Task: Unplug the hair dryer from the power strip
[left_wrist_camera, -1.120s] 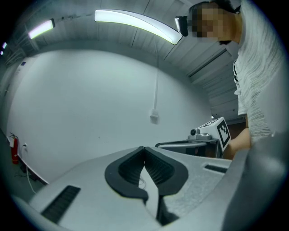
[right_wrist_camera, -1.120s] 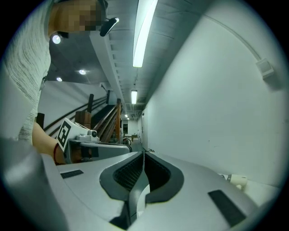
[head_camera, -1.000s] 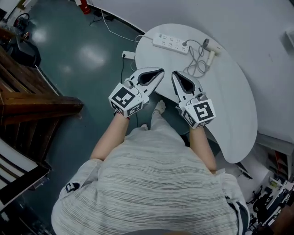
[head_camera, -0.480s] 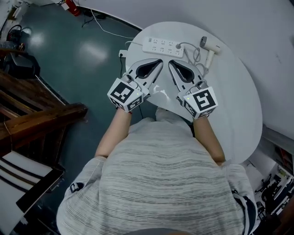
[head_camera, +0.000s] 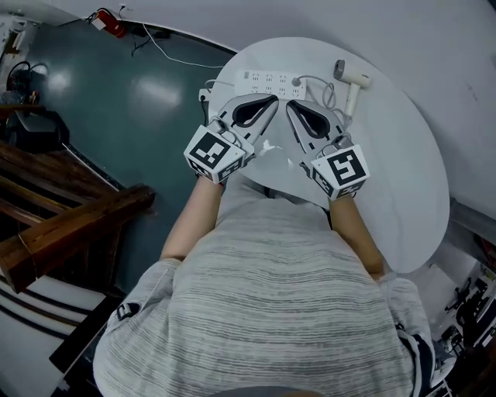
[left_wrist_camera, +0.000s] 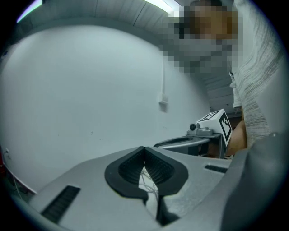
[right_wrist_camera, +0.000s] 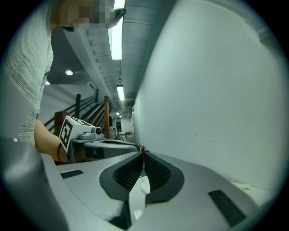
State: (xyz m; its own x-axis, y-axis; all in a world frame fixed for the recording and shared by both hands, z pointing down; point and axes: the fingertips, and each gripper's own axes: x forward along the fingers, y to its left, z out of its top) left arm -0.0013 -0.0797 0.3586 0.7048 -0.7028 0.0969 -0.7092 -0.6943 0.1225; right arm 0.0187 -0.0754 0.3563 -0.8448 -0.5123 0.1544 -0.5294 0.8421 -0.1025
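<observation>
White hair dryer (head_camera: 355, 79) beside power strip (head_camera: 271, 80)

Left tongs (head_camera: 272, 100): jaws pressed together, pointing forward, near level. Right tongs (head_camera: 291, 105): just beside left, jaws together, tips angled inward. Forearms (head_camera: 192, 221) stretched forward.

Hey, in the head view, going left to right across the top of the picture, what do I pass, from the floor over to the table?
red object on the floor → power strip → hair dryer
</observation>
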